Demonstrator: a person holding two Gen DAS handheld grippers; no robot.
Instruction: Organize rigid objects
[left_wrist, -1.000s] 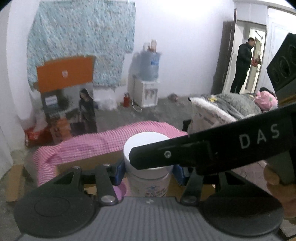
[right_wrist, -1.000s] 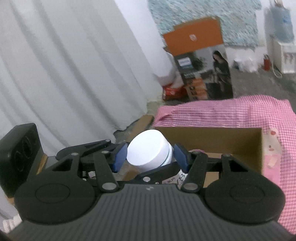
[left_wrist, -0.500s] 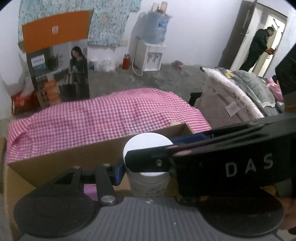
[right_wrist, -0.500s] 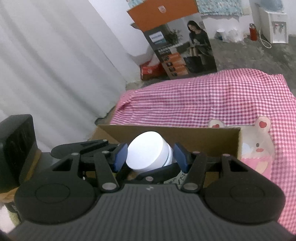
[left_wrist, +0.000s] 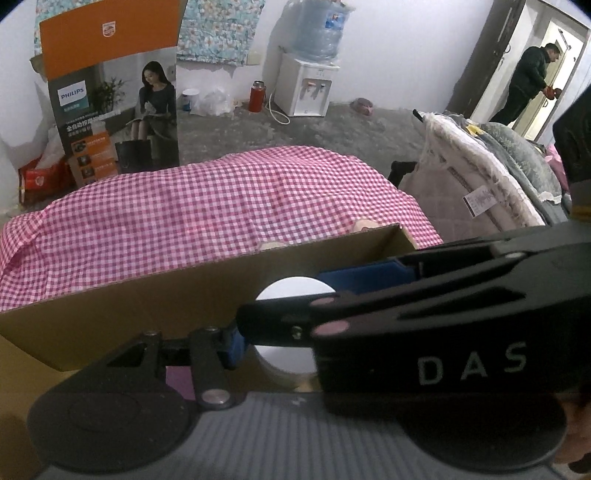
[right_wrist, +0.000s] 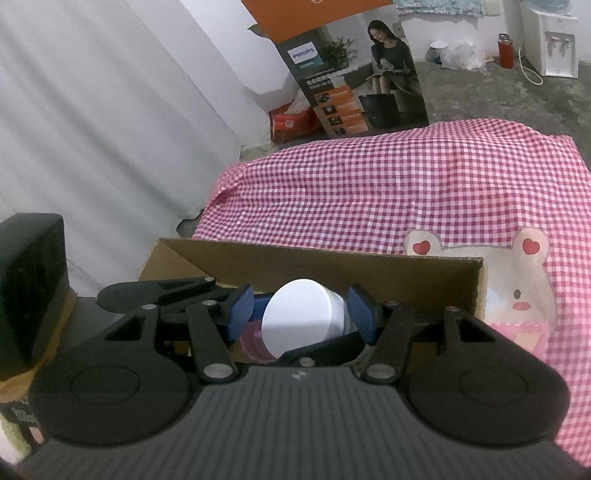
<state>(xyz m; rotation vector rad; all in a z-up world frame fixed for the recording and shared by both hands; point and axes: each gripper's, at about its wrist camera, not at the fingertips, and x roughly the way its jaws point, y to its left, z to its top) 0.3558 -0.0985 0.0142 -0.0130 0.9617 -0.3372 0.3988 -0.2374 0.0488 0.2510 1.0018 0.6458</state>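
Note:
A white-lidded jar sits low inside an open cardboard box, just behind its far wall. Both grippers straddle the jar, crossing each other. The left gripper has its jaws opening; a slim gap shows between its left blue pad and the lid, and its right pad is hidden. The right gripper is opening too, its left pad clear of the lid. A pink thing lies in the box under the jar.
The box stands on a table under a pink checked cloth. A bear-print pouch lies right of the box. Beyond are a tall printed carton, a water dispenser, piled blankets and a person in the doorway.
Both grippers have sunk and tipped downward, carrying the jar below the box's rim. Small gaps have appeared between the left pads and the lid.

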